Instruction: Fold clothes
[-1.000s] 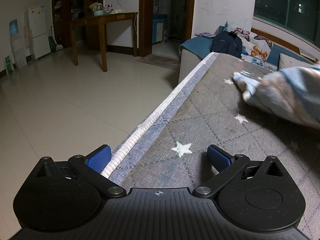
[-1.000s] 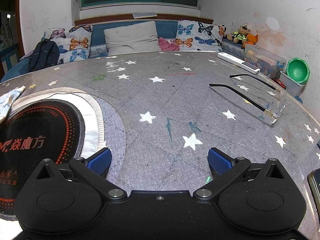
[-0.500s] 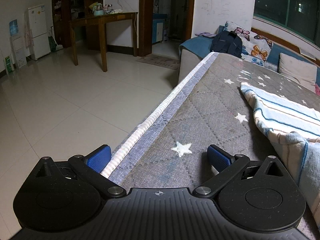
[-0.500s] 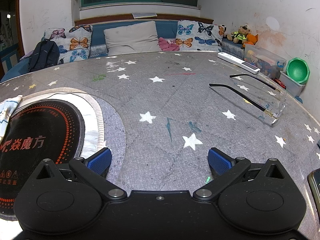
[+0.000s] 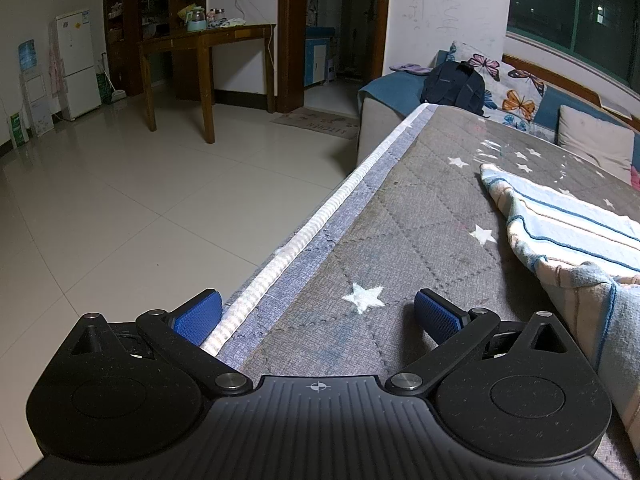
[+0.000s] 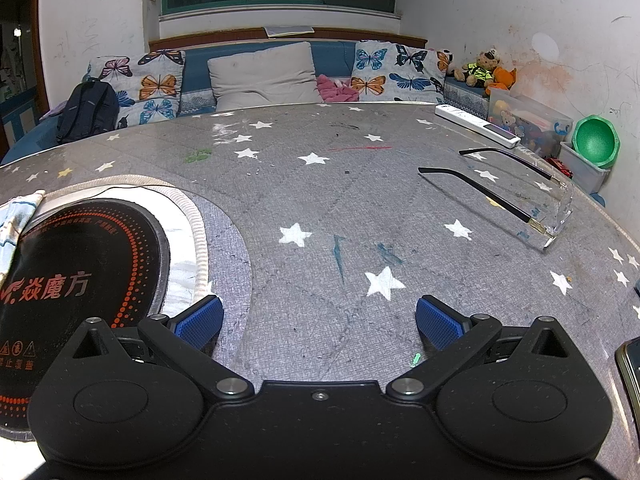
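One striped garment lay rumpled on the star-print table cover, to the right of the left gripper, whose blue pads were spread wide and held nothing. Its corner overlapped the one round black induction cooktop at the table's middle. The right gripper was likewise spread apart and empty, above bare cover. One pair of glasses and one white remote lay well apart to its right.
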